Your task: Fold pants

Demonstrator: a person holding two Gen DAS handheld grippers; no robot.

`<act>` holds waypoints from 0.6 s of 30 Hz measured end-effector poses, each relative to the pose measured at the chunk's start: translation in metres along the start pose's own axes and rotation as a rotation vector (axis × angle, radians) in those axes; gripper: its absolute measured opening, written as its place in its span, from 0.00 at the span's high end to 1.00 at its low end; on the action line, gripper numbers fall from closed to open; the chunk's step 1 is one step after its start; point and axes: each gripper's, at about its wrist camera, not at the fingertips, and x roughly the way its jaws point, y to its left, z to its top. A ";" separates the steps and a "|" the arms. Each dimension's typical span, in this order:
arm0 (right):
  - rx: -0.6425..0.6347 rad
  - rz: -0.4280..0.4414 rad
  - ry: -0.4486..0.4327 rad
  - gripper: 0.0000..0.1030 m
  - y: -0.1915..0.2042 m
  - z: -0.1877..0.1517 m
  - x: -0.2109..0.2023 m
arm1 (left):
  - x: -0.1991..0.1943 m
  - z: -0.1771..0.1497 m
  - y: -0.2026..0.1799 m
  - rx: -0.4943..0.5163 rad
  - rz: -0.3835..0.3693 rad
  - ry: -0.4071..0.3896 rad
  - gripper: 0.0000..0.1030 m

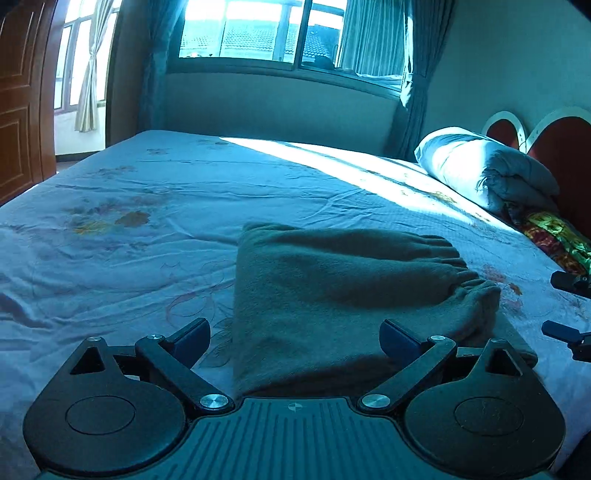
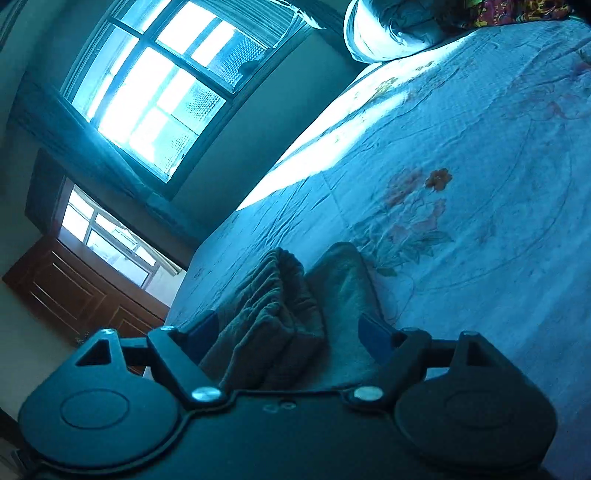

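The grey-green fleece pants (image 1: 332, 295) lie folded in a thick rectangle on the bed, their gathered elastic waistband (image 1: 454, 266) toward the right. My left gripper (image 1: 295, 339) is open just over the near edge of the fold; its left finger stands off the cloth and its right finger is above it. In the right wrist view the stacked waistband layers (image 2: 273, 317) sit between the spread fingers of my right gripper (image 2: 288, 332), which is open; the pads do not press the cloth. The right gripper's (image 1: 548, 304) tips show at the right edge of the left wrist view.
The bed sheet (image 1: 129, 221) is pale blue with flower prints and some wrinkles. A rolled quilt (image 1: 480, 166) and a colourful cloth (image 1: 554, 236) lie by the red headboard (image 1: 561, 147). A window (image 1: 258, 33) is beyond the bed, a wooden door (image 1: 18, 103) at left.
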 end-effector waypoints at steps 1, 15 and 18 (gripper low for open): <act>0.005 0.005 0.015 0.26 0.001 -0.001 0.005 | -0.003 -0.005 0.008 -0.008 0.009 0.005 0.05; 0.131 -0.017 0.089 0.29 0.004 -0.014 0.048 | 0.015 -0.035 0.029 -0.013 0.008 0.074 0.21; 0.156 0.000 0.086 0.29 0.003 -0.013 0.051 | 0.022 -0.033 0.028 -0.013 0.014 0.069 0.24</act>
